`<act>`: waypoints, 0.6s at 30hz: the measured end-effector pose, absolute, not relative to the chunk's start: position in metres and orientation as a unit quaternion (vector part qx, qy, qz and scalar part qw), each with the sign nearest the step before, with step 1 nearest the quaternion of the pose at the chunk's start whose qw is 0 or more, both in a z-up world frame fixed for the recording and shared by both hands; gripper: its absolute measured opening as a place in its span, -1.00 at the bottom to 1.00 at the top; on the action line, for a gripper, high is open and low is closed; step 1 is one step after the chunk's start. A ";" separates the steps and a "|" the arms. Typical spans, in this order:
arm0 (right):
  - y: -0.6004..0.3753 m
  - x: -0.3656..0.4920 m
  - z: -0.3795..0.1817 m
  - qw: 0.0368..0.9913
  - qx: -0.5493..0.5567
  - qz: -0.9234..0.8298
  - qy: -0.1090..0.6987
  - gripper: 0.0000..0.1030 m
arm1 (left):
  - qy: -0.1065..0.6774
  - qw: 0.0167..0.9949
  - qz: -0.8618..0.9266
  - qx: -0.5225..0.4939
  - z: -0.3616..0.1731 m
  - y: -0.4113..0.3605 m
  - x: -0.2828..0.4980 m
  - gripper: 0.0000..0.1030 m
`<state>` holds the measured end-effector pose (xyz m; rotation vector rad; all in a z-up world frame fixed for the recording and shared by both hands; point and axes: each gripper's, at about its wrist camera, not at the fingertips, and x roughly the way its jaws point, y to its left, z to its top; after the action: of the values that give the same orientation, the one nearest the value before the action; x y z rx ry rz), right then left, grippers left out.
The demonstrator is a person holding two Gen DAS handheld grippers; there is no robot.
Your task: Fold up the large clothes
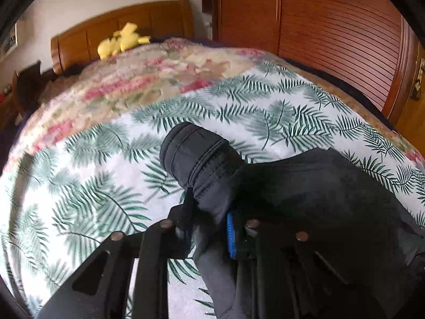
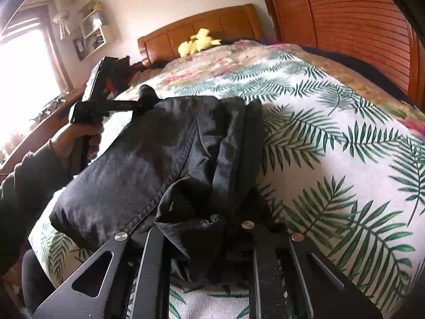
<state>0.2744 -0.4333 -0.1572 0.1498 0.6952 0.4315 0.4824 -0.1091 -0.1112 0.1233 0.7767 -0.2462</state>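
on the bed's white sheet printed with green fern leaves [image 2: 332, 138], the black quilted nylon garment [image 2: 148, 159] is lying as a part-folded bundle, its long axis running from the near right corner away toward the far left. both claws are gripping it at opposite ends of that axis. the right claw [image 2: 202, 228] is clamping a bunched hem or cuff at the near end, fabric pinched between its black fingers. the left claw [image 2: 144, 101], held in the person's left hand [image 2: 77, 141], is pinching the far tip of the garment; in the left wrist view the left claw [image 1: 209, 220] is shutting on dark fabric beside its blue pad [image 1: 230, 236], with a ribbed rolled cuff [image 1: 196, 156] sticking out just past it. judgement: garment is being stretched between the two claws, so the next fold likely depends on bringing one end over along this diagonal; the right claw is nearer the bulk. a yellow plush toy [image 2: 198, 42] is sitting well apart by the wooden headboard [image 2: 202, 24].
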 end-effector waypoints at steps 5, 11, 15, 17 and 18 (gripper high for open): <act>-0.445 0.277 -0.137 0.929 0.076 0.202 0.300 -0.82 | 0.347 0.928 -0.119 0.059 -0.080 -0.126 0.466 -0.71; -0.497 0.289 -0.111 0.947 0.075 0.155 0.272 -0.83 | 0.316 0.936 -0.146 0.057 -0.051 -0.186 0.451 -0.72; -0.544 0.291 -0.094 0.951 0.078 0.146 0.261 -0.83 | 0.303 0.934 -0.181 0.060 -0.039 -0.250 0.447 -0.72; -0.570 0.286 -0.080 0.958 0.066 0.128 0.248 -0.83 | 0.300 0.929 -0.208 0.060 -0.034 -0.291 0.444 -0.72; -0.585 0.283 -0.074 0.962 0.060 0.115 0.240 -0.83 | 0.299 0.928 -0.216 0.059 -0.033 -0.304 0.443 -0.72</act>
<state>0.2827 -0.5848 -0.0738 0.1216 0.4872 0.2320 0.4427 -0.3035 -0.0328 0.1210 0.6126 -0.4432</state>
